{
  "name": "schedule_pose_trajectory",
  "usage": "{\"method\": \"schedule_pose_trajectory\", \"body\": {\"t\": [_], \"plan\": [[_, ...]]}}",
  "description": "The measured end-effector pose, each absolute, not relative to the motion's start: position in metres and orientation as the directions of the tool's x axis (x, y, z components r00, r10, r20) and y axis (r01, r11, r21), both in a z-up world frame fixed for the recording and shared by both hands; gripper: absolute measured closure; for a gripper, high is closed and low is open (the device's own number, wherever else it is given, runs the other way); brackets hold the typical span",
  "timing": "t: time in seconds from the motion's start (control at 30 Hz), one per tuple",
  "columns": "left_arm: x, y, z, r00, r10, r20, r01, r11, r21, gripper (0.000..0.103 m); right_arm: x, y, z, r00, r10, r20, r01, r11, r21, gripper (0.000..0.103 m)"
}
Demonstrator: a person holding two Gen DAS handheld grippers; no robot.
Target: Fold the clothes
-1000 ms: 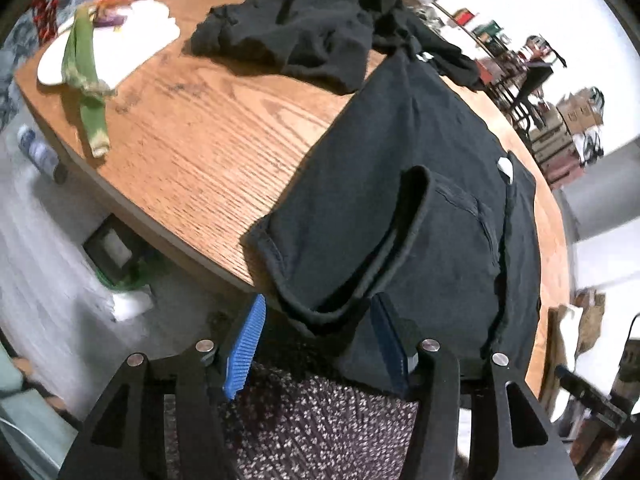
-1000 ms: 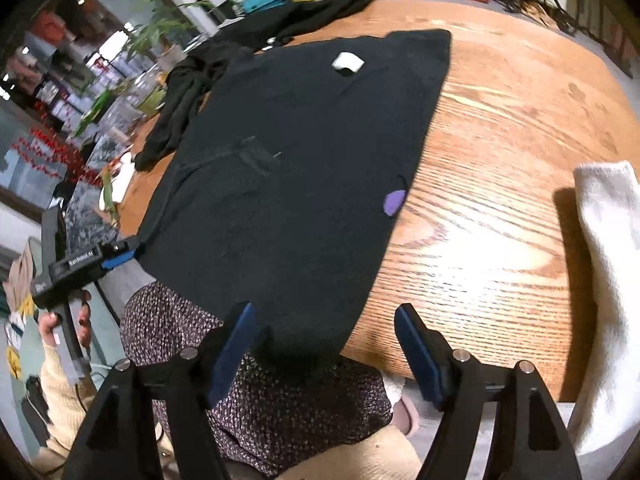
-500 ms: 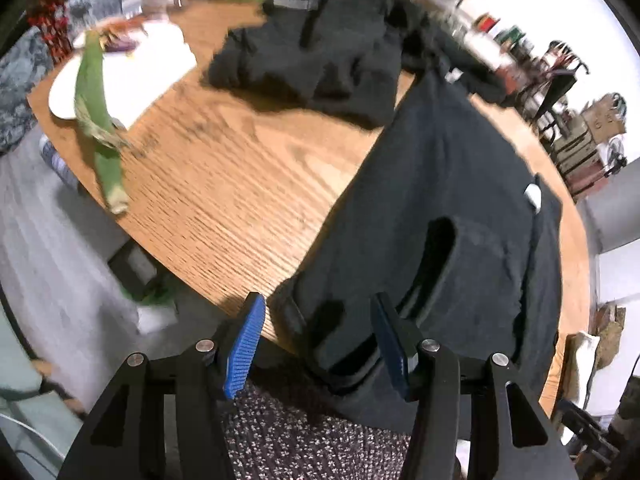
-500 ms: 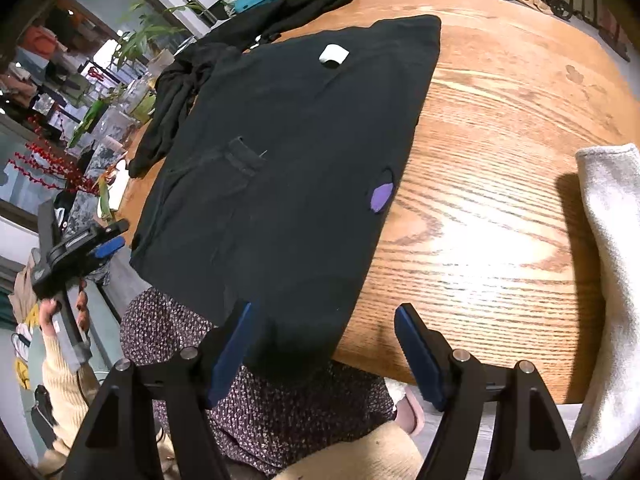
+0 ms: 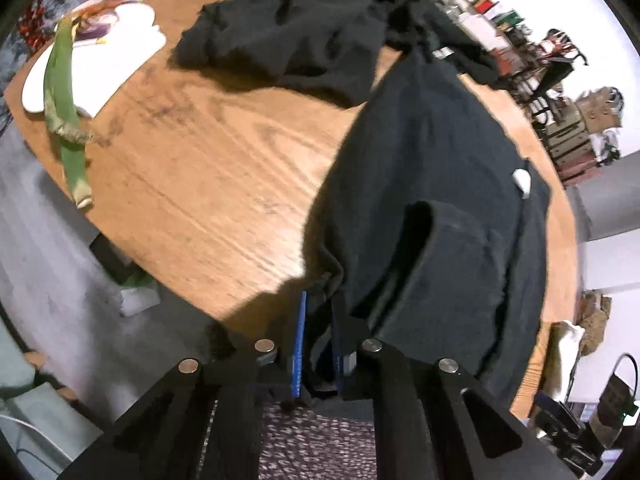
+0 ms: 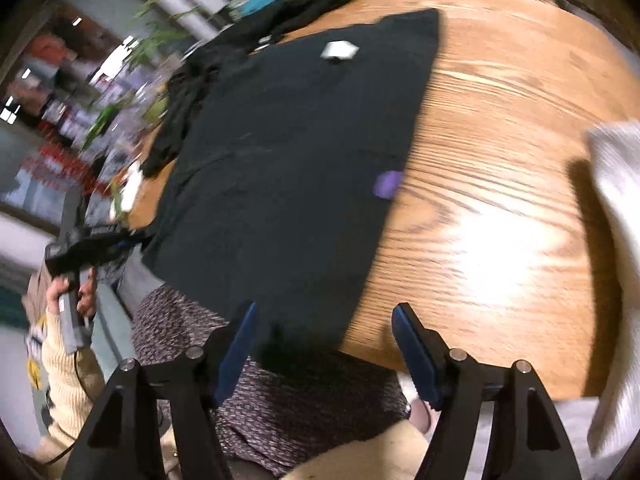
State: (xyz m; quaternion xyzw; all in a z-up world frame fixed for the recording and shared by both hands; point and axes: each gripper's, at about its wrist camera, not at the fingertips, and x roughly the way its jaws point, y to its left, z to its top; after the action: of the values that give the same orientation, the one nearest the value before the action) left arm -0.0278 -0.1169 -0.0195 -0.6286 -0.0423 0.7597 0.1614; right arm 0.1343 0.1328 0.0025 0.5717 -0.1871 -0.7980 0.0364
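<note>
A black garment (image 5: 432, 184) lies spread on the round wooden table (image 5: 224, 160), its near hem hanging over the table's front edge. My left gripper (image 5: 318, 336) is shut on the garment's near left corner at the table edge. In the right wrist view the same black garment (image 6: 296, 152) carries a white label (image 6: 338, 50) and a purple tag (image 6: 387, 184). My right gripper (image 6: 324, 340) is open, its blue pads on either side of the near right corner of the hem, not touching it.
A second black garment (image 5: 304, 24) lies crumpled at the table's far side. A white board (image 5: 100, 60) with a green leaf (image 5: 64, 96) sits far left. A white cloth (image 6: 616, 184) lies at the right. My left gripper also shows in the right wrist view (image 6: 92, 246).
My left gripper has moved forward and closed on the garment's near left corner. My right gripper has stayed open and shifted a little closer to the hem.
</note>
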Motion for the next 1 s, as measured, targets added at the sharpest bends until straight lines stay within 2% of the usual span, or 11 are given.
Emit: {"method": "schedule_pose_trajectory", "body": {"t": [0.2, 0.3, 0.37, 0.47, 0.57, 0.6, 0.67, 0.7, 0.73, 0.83, 1.0], "plan": [[-0.024, -0.12, 0.001, -0.158, 0.393, -0.906, -0.233, -0.906, -0.352, 0.092, 0.093, 0.095, 0.008, -0.304, -0.286, -0.909, -0.011, -0.953, 0.304, 0.03], [-0.027, -0.112, 0.0, -0.131, 0.398, -0.908, -0.26, -0.898, -0.356, 0.092, 0.057, 0.096, 0.01, -0.282, -0.238, -0.929, 0.011, -0.97, 0.244, 0.03], [-0.032, -0.108, -0.007, -0.108, 0.355, -0.929, -0.251, -0.914, -0.32, 0.092, 0.019, 0.103, 0.01, -0.262, -0.167, -0.951, -0.004, -0.985, 0.174, 0.031], [-0.036, -0.11, -0.01, -0.096, 0.352, -0.931, -0.244, -0.915, -0.321, 0.092, -0.049, 0.112, 0.017, -0.258, -0.074, -0.963, -0.03, -0.996, 0.085, 0.037], [-0.042, -0.117, -0.013, -0.093, 0.372, -0.924, -0.237, -0.909, -0.342, 0.092, -0.123, 0.099, 0.025, -0.264, -0.035, -0.964, -0.003, -0.999, 0.037, 0.035], [-0.044, -0.119, -0.014, -0.092, 0.375, -0.922, -0.24, -0.907, -0.345, 0.088, -0.141, 0.091, 0.023, -0.257, -0.036, -0.966, 0.019, -0.999, 0.032, 0.035], [-0.048, -0.125, -0.019, -0.06, 0.396, -0.916, -0.25, -0.895, -0.37, 0.062, -0.17, 0.067, 0.014, -0.226, -0.111, -0.968, 0.092, -0.991, 0.093, 0.034], [-0.049, -0.128, -0.021, -0.043, 0.404, -0.914, -0.252, -0.889, -0.382, 0.043, -0.176, 0.057, 0.009, -0.21, -0.147, -0.967, 0.116, -0.985, 0.125, 0.034], [-0.049, -0.131, -0.024, -0.024, 0.421, -0.907, -0.244, -0.882, -0.403, 0.038, -0.182, 0.049, 0.002, -0.193, -0.173, -0.966, 0.136, -0.98, 0.148, 0.034], [-0.047, -0.141, -0.031, 0.041, 0.471, -0.881, -0.209, -0.858, -0.469, 0.038, -0.188, 0.03, -0.017, -0.167, -0.175, -0.97, 0.181, -0.973, 0.145, 0.034], [-0.031, -0.145, -0.029, 0.052, 0.394, -0.917, -0.211, -0.894, -0.396, 0.037, -0.2, 0.031, -0.027, -0.186, -0.124, -0.975, 0.142, -0.985, 0.099, 0.035]]}}
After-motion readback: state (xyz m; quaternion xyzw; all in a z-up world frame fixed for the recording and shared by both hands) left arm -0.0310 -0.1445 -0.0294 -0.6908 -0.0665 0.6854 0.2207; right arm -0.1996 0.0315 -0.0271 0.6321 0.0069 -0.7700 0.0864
